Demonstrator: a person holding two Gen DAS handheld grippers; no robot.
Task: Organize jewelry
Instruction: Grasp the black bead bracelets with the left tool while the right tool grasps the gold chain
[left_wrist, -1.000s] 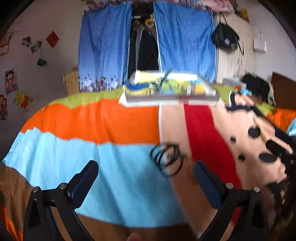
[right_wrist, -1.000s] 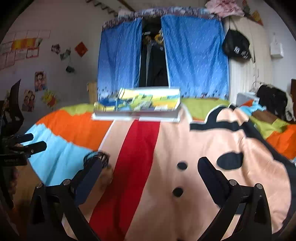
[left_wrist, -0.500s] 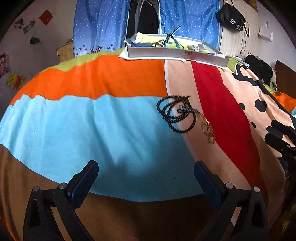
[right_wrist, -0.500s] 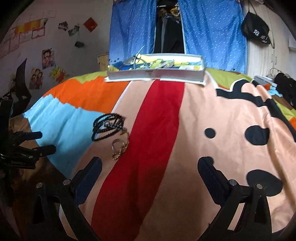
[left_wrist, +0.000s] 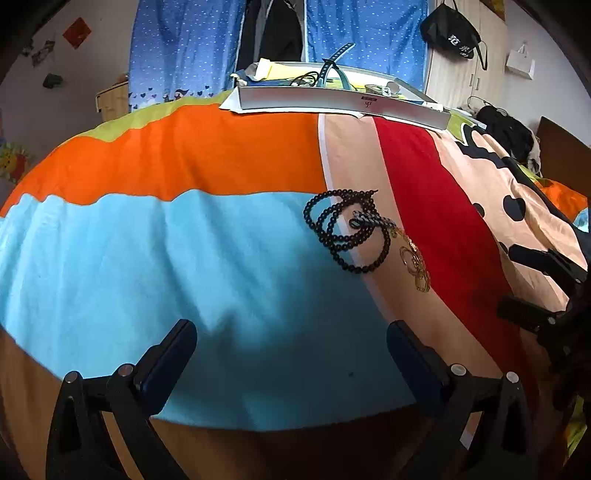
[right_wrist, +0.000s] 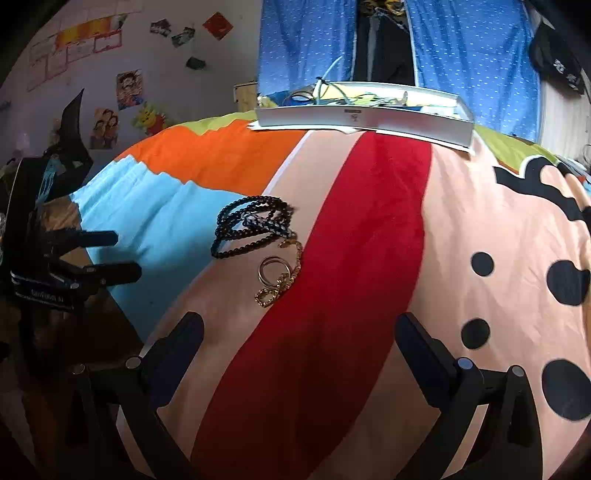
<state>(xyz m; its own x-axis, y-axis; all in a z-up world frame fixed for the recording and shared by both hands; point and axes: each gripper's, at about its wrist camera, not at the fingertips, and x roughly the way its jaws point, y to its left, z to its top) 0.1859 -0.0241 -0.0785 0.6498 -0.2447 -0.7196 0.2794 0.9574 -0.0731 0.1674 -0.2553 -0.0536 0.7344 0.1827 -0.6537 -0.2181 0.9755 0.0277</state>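
Left tool (left_wrist: 291, 345): wide apart, empty, above the blue band of the bedspread (left_wrist: 184, 258). Right tool (right_wrist: 299, 334): wide apart, empty, above the red stripe. Beads (left_wrist: 345, 229): black string, coiled on the bedspread ahead of both tools, a gold chain (right_wrist: 280, 282) with rings touching its near end; white tray (right_wrist: 364, 120) with assorted items at the far edge of the bed.

Open bedspread (right_wrist: 362, 236) ahead of right gripper (right_wrist: 299, 332), nothing between spread fingers. Bead necklace (right_wrist: 251, 227) and gold chain (right_wrist: 280, 280) at 11 o'clock. White tray (right_wrist: 365, 120) blocks 12 o'clock far. Left gripper (right_wrist: 110, 254) crowds 9 o'clock.
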